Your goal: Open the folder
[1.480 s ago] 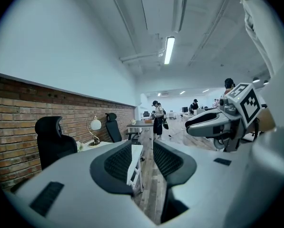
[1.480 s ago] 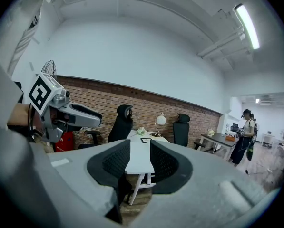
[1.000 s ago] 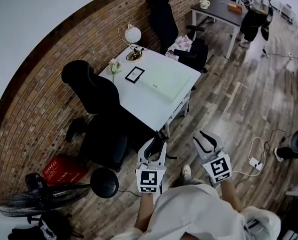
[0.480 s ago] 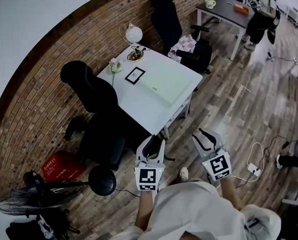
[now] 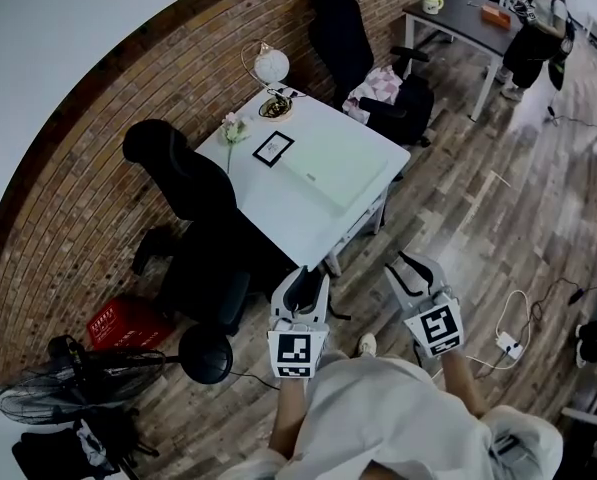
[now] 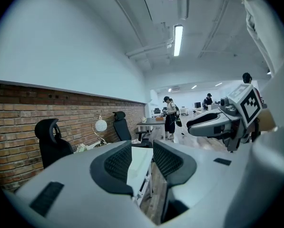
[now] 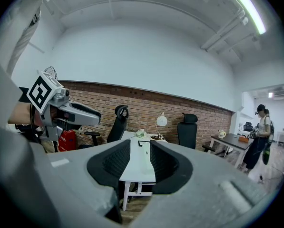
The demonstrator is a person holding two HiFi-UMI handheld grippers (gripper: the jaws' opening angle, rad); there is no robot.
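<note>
A pale green folder (image 5: 334,167) lies closed and flat on the white table (image 5: 290,211), on the half nearer the right. Beside it sit a small black-framed card (image 5: 271,149), a flower posy (image 5: 233,128) and a globe lamp (image 5: 272,66). My left gripper (image 5: 303,290) and right gripper (image 5: 415,271) are held side by side over the wooden floor, short of the table's near corner. Both stand open with nothing between the fingers. The left gripper view shows the table (image 6: 139,161) through the gap of its jaws, and so does the right gripper view with the table (image 7: 138,167).
One black office chair (image 5: 183,183) stands at the table's left, another (image 5: 338,28) behind it, with pink cloth (image 5: 376,86) on a seat. A red crate (image 5: 126,325) and a fan (image 5: 68,393) are at lower left. A power strip (image 5: 505,343) lies right; a person (image 5: 540,33) stands by a dark desk (image 5: 463,16).
The whole view has shifted slightly as I move toward the table. Both grippers keep their side-by-side pose and stay open. The person at the far desk has drifted right in view.
</note>
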